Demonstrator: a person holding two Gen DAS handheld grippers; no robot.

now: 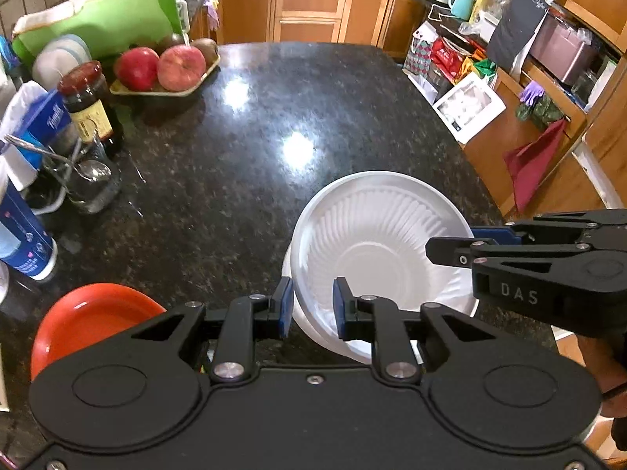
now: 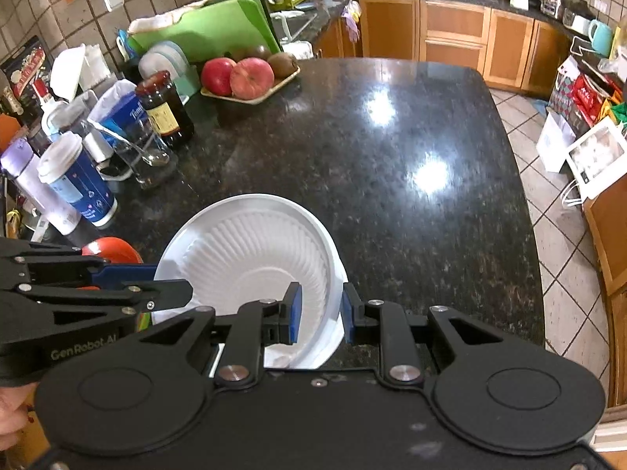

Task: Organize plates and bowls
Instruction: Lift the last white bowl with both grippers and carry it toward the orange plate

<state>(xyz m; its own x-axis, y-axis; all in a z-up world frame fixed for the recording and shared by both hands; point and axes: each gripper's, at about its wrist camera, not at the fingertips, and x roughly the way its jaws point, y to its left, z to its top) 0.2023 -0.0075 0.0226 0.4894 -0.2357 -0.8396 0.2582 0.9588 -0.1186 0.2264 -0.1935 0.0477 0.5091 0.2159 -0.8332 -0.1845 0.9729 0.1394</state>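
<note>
Both grippers, left [image 1: 312, 309] and right [image 2: 321, 313], straddled the bowl's [image 1: 376, 235] rim (pads barely apart). Whether they pinched it was unclear. A red plate [image 1: 86, 321] lay at nine o'clock.

Black granite counter [image 2: 392, 164], wooden cabinets [image 2: 454, 35], tiled wall [image 2: 31, 11], seemingly tiled floor [image 2: 548, 180].

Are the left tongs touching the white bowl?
Touching. The left wrist view shows the left tongs with both blue pads on the white bowl, its rim between them.
</note>
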